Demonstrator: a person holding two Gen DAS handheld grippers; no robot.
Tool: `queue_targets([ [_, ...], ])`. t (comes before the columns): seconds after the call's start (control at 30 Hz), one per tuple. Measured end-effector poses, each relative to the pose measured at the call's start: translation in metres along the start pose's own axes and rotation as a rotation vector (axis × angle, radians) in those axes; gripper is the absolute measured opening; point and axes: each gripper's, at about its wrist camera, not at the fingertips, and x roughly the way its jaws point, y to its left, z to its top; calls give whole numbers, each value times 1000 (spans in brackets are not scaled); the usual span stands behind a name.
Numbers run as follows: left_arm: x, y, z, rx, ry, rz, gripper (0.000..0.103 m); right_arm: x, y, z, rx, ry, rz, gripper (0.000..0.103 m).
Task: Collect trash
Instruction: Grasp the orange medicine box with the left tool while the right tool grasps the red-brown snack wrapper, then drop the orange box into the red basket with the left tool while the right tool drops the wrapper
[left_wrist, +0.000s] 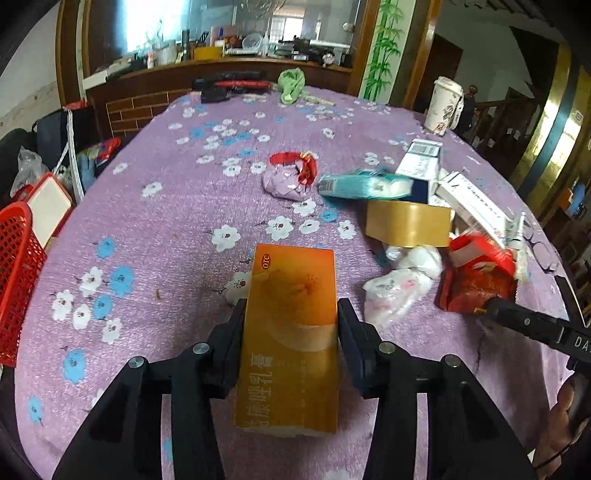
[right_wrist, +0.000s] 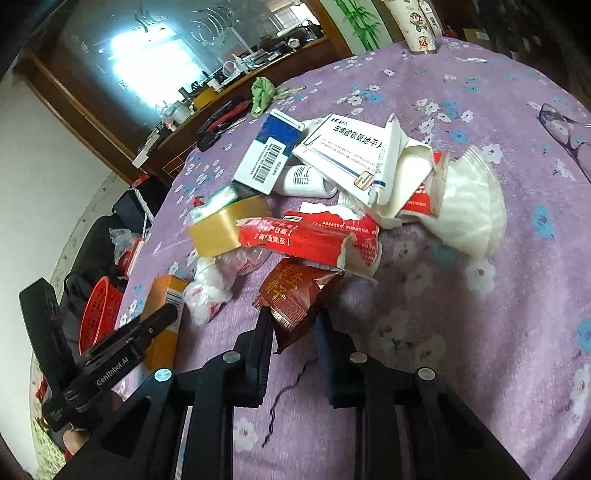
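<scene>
An orange medicine box (left_wrist: 291, 350) lies on the purple flowered tablecloth (left_wrist: 166, 229), and my left gripper (left_wrist: 291, 306) is shut on its long sides. In the right wrist view the same orange box (right_wrist: 166, 295) shows at the left. My right gripper (right_wrist: 295, 326) is shut on the lower end of a dark red snack wrapper (right_wrist: 295, 295) at the near edge of a trash pile. That pile holds a torn red carton (right_wrist: 314, 240), a brown tape roll (right_wrist: 221, 229), white medicine boxes (right_wrist: 343, 147) and crumpled plastic (right_wrist: 210, 288).
A red mesh basket (left_wrist: 14, 277) stands off the table's left edge. A crumpled purple wrapper (left_wrist: 288, 177) and a teal box (left_wrist: 362, 184) lie mid-table. Glasses (right_wrist: 565, 129) rest at the right, stacked white paper bowls (right_wrist: 472, 206) beside the pile, and a printed cup (left_wrist: 443, 107) and green cloth (left_wrist: 291, 85) sit at the far side.
</scene>
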Motion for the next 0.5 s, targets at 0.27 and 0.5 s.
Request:
queue_targets([
  [0.27, -32, 4, 3, 0, -62, -16, 45, -27, 22, -5, -61, -34, 55, 24],
  [0.5, -54, 22, 7, -26, -102, 14, 45, -33, 61, -1, -172, -54, 79, 24],
])
